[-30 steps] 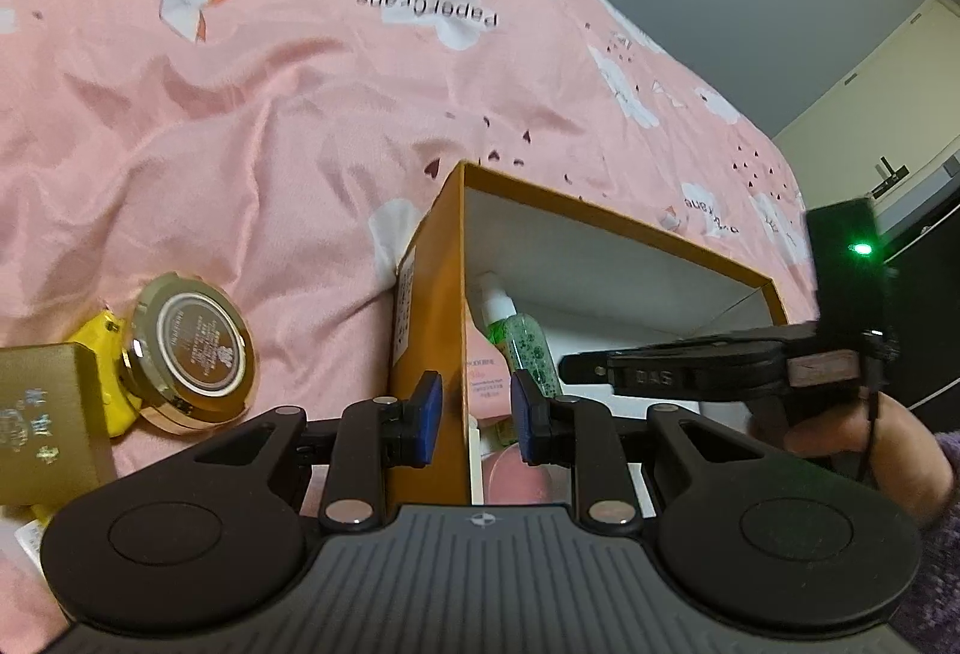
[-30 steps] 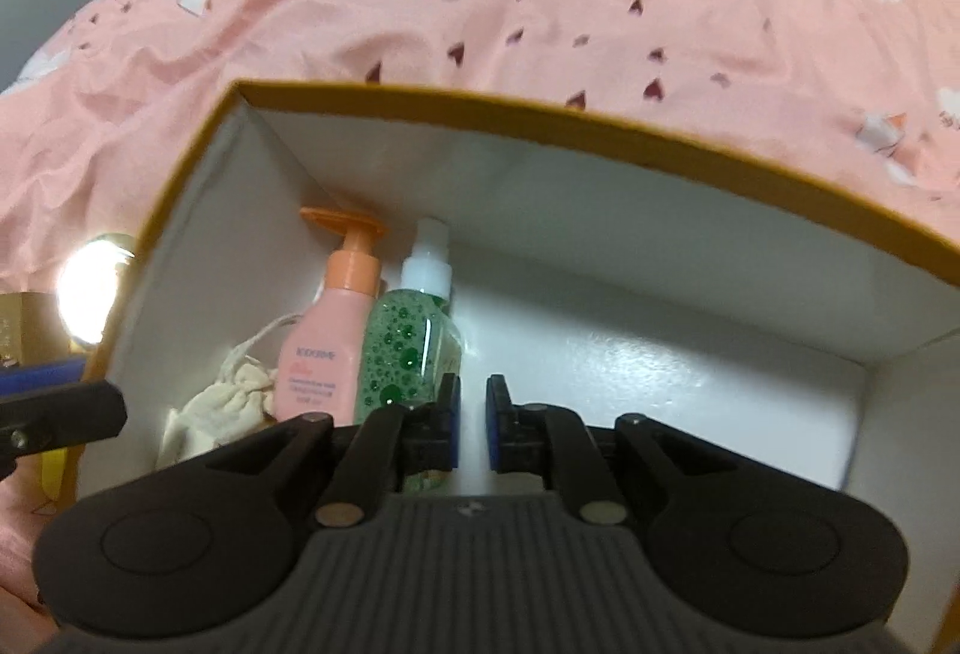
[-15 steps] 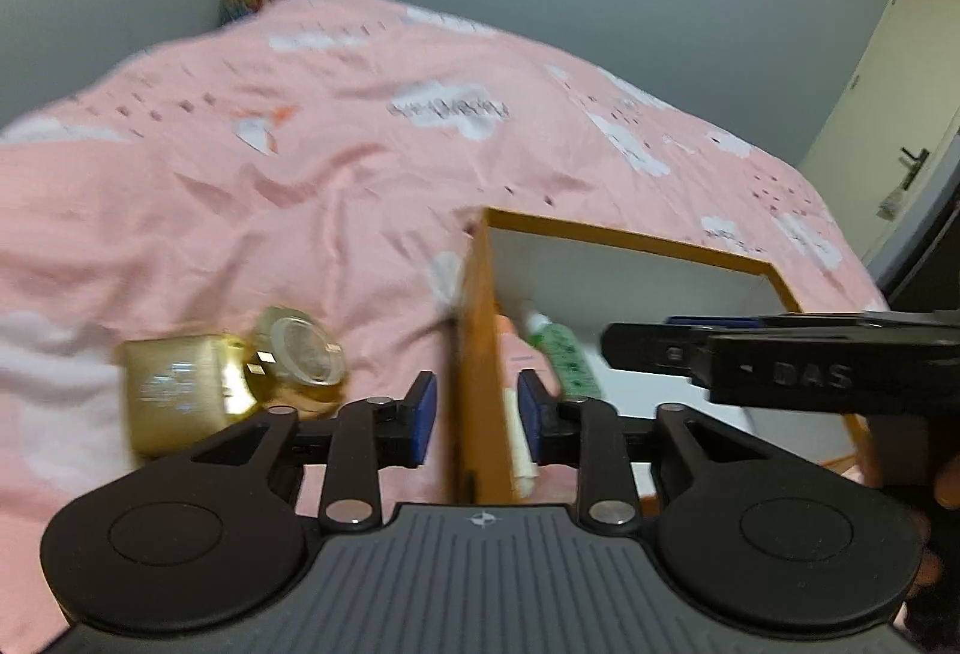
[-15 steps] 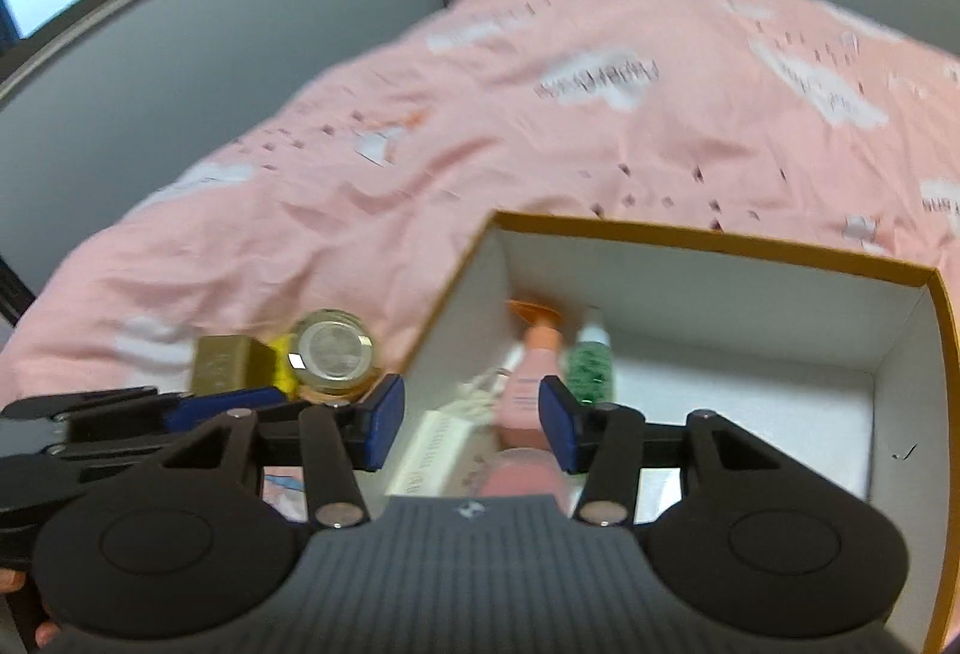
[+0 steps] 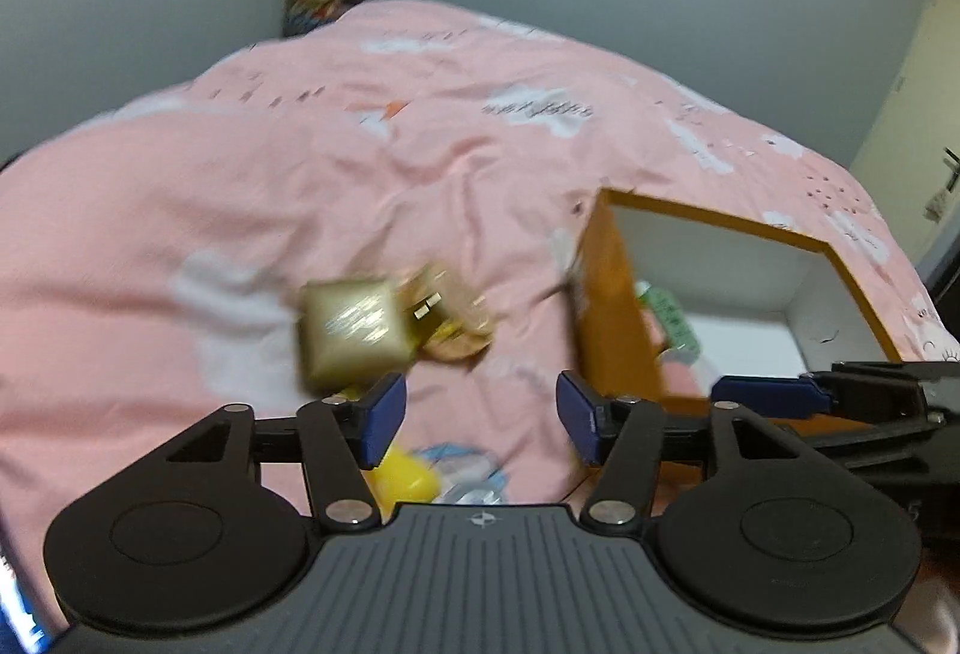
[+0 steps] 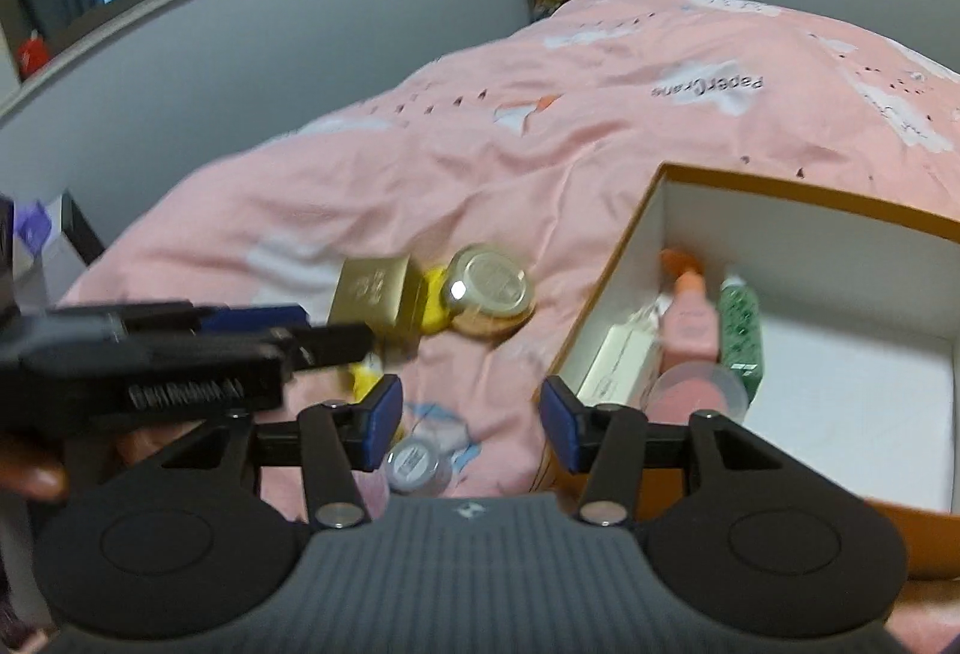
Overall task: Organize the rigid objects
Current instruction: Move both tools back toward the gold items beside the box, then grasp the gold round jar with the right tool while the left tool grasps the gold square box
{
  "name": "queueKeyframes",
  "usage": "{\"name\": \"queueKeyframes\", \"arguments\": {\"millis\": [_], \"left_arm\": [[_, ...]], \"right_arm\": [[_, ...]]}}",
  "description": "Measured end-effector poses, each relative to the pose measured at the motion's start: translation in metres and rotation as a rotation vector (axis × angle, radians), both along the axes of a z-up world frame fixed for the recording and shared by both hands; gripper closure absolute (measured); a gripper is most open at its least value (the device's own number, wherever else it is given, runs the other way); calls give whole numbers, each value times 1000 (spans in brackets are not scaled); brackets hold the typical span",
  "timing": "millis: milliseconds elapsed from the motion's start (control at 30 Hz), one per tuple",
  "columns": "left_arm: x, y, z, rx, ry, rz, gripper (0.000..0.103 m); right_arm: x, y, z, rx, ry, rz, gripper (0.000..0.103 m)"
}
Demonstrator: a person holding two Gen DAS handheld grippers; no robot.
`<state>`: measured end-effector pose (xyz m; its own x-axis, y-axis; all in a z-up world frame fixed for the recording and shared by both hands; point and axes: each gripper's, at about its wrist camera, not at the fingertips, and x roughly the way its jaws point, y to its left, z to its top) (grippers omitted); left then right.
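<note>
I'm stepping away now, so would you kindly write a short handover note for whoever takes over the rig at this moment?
Left gripper: open, holding nothing; its jaws have just been opening.
Right gripper: open, holding nothing; its jaws have just been opening.
Done: in the orange box lie a pink pump bottle, a green bottle, a white carton and a pink clear-lidded jar.
Left, on the pink bedspread beside the box: gold box, round gold compact, yellow item, small round jar.
</note>
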<state>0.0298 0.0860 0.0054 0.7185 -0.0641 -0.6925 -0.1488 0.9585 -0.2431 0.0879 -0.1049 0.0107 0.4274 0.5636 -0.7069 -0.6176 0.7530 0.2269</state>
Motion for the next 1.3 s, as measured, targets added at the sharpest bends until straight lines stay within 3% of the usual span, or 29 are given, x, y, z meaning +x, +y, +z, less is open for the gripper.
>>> {"name": "queueKeyframes", "arguments": {"millis": [267,333,400,433,567,633,700,800,867,967,1300], "left_arm": [[-14,24,-19,-33,118,1,36],[-12,28,-21,-51,131,-10,41],[-8,31,-22,-54,150,-13,49],[-6,32,-22,-52,153,-14,49],[6,41,-17,-16,156,-3,49],[15,47,-15,-8,157,21,47],[27,51,-16,-25,163,38,32],[45,50,-20,-12,163,41,26],[57,46,-24,28,170,41,21],[73,45,-33,34,191,60,18],[104,49,-60,9,229,187,17]], "right_arm": [[-4,23,-26,-72,72,65,50],[-3,31,-31,-78,86,104,50],[-2,40,-36,-94,102,142,66],[0,43,-40,-106,114,157,70],[9,60,-46,-146,122,219,72],[16,69,-44,-151,97,236,72],[25,79,-41,-153,76,242,72],[40,91,-42,-167,62,235,72],[50,98,-45,-193,39,235,70],[64,103,-49,-259,7,240,57],[101,131,-65,-412,-31,375,46]]}}
